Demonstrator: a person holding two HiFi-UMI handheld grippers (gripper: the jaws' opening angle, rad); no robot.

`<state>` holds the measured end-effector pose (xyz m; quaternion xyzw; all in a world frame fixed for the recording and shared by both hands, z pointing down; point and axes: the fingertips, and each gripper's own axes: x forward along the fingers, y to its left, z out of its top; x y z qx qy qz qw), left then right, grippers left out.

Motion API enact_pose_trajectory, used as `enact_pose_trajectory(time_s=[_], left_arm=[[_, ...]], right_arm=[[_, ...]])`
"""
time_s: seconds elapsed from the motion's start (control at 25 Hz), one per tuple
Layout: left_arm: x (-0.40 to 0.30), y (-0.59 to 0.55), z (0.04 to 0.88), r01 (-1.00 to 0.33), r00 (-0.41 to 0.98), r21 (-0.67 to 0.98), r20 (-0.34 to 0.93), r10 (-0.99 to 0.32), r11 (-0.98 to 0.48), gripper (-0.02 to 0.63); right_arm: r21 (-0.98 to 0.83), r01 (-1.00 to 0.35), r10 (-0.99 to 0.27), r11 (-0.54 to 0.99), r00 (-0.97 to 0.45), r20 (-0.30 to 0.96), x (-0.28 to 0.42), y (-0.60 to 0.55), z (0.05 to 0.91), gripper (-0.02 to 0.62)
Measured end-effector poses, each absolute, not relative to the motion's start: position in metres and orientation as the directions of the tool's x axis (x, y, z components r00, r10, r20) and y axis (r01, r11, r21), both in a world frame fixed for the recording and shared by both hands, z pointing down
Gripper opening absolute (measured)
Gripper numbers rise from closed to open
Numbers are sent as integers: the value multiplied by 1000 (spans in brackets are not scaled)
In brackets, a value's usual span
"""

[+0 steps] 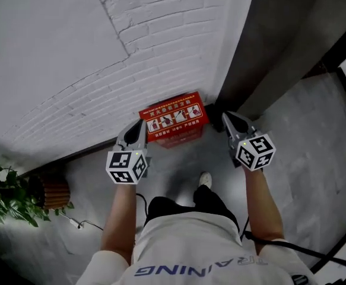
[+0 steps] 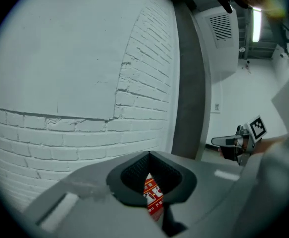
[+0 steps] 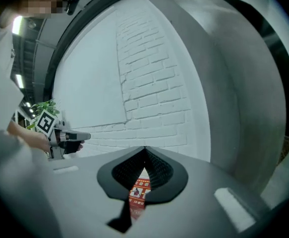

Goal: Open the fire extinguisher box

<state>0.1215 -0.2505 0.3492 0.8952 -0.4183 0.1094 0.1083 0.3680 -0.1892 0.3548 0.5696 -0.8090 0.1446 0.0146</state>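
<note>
The left gripper (image 1: 141, 123) and right gripper (image 1: 225, 117), jaws closed on nothing, are held flanking the fire extinguisher box (image 1: 174, 119) by the far wall (image 1: 72, 58), presumably readied for its lid.

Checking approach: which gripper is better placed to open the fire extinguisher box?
Probably left: the left gripper overlaps the left edge of the fire extinguisher box in the head view; the right gripper hangs beside it.

floor (image 1: 315, 153): fire extinguisher box (image 1: 174, 122) at far edge, back to brick wall (image 1: 161, 52) | left hand-held gripper (image 1: 140, 123) just left of box | right hand-held gripper (image 1: 225, 117) just right of box | potted plant (image 1: 3, 196) at left edge, well apart | shoe (image 1: 205, 179) before box, between the two
</note>
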Motion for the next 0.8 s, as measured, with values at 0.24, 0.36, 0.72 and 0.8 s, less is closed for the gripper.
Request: enact_pose_trajectory(time_s=[0.24,0.36,0.72,0.8], left_arm=[[114,-280,375,-853,517,113,316,-796,-509,6],[110,-288,405,-872,485,125,346,-803,-473,6],[96,-287,514,-886,462,193,440,-770,-421,6],[99,-280,544,-880,472,196,464,-750,-432,6]], right_arm=[[-247,-880,-854,406,-461,240,374,-248,386,6],[-252,-868,-827,427,-488,278,367,-267,412,6],[-263,-875,-783,405,-481,394,357,-279,521,5],[-272,-882,-781,384,-468,413,362,-274,554,6]])
